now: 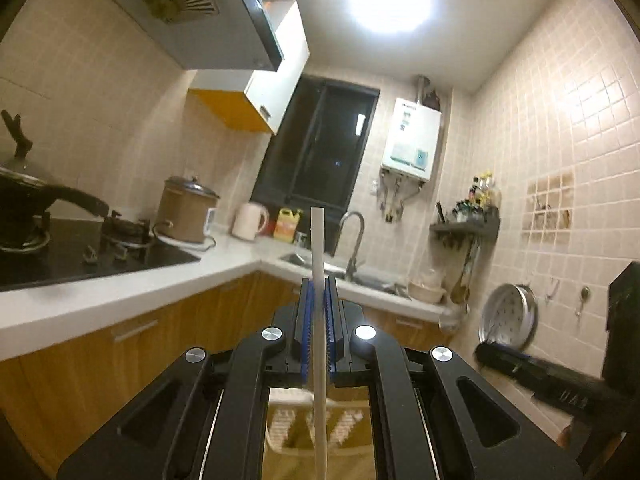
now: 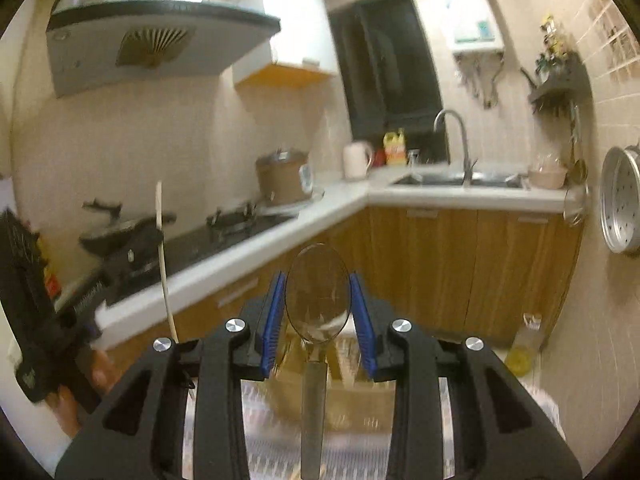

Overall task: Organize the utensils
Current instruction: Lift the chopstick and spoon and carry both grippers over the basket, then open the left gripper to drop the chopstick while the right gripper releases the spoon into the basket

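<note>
My left gripper point(image 1: 319, 280) is shut on a thin white utensil handle point(image 1: 318, 248) that stands upright between the blue pads and sticks out past them. The same white handle point(image 2: 161, 240) and the left gripper point(image 2: 116, 264) show at the left of the right wrist view. My right gripper point(image 2: 318, 276) is shut on a metal spoon point(image 2: 318, 292), bowl up between the blue pads, handle running down toward the camera. A slotted white basket point(image 1: 316, 428) lies low under the left gripper. Both grippers are held up in the air over the kitchen floor.
An L-shaped white counter point(image 2: 280, 236) carries a black stove with a wok point(image 1: 36, 204), a brown slow cooker point(image 1: 186, 210), a kettle point(image 1: 249, 221) and a sink with a tap point(image 2: 460, 148). Wooden cabinets point(image 2: 460, 264) stand below. A round metal tray point(image 2: 618, 216) hangs on the right wall.
</note>
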